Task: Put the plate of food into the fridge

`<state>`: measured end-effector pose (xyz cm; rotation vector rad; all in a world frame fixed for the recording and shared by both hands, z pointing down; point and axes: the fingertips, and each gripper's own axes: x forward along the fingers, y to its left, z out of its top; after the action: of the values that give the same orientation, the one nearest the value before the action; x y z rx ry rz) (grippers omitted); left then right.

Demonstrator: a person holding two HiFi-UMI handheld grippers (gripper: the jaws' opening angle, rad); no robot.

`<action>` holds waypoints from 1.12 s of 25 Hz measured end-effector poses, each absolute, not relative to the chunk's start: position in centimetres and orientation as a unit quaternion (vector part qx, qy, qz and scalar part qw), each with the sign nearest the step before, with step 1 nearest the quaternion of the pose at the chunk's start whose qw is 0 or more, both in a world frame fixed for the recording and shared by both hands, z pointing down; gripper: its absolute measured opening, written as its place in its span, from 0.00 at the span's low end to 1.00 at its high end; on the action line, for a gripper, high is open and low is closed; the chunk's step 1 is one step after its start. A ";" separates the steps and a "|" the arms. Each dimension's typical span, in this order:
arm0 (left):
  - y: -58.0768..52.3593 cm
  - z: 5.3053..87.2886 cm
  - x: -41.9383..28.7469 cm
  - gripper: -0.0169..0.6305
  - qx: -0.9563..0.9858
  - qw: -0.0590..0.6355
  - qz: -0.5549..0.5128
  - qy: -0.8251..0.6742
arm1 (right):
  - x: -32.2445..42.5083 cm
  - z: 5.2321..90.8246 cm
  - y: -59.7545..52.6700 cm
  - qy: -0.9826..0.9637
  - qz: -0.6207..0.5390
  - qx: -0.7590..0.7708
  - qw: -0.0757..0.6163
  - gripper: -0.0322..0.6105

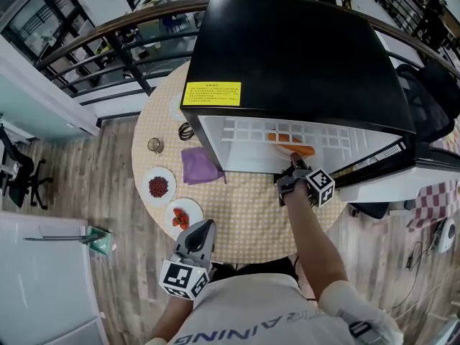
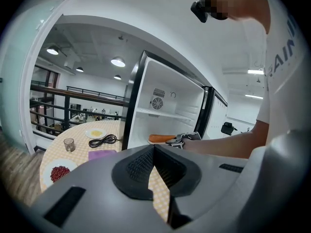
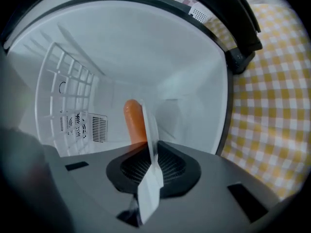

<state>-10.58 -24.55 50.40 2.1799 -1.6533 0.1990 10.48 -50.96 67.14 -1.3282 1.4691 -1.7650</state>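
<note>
Head view: right gripper (image 1: 295, 168) is reaching into the open fridge (image 1: 302, 63); orange food (image 1: 286, 139) is showing, seemingly under the wire shelf (image 1: 244, 131).
Left gripper view: left gripper (image 2: 154, 147) is hovering closed and empty over the table (image 2: 80, 135), with purple cloth (image 2: 102, 155) and bean dish (image 2: 59, 173) lying nearby.
Right gripper view: jaws are clamping the plate (image 3: 151, 178) rim inside the fridge.

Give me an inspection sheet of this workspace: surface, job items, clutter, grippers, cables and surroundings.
Surface: round table with yellow checked cloth, mini fridge standing on it, door open.
Job's things: plate bearing orange food, inside the fridge, held by its rim.
Clutter: dish of red beans, dish of red pieces, purple cloth, glass, all left of the fridge.
Grippers: right gripper jaws clamped on the plate's rim; left gripper jaws together, empty, near the table's edge.
Cables: black coiled cable beside the fridge.
Surroundings: wooden floor, railing behind.
</note>
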 end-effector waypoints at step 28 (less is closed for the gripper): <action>-24.8 49.9 -9.8 0.04 0.800 0.193 0.066 -0.564 | 10.3 67.7 -49.1 0.713 -0.435 -0.516 -0.189 0.39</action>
<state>-9.85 -24.78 49.88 2.2457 -1.5817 0.1855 10.30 -49.10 67.69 -1.8498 2.5583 -1.5602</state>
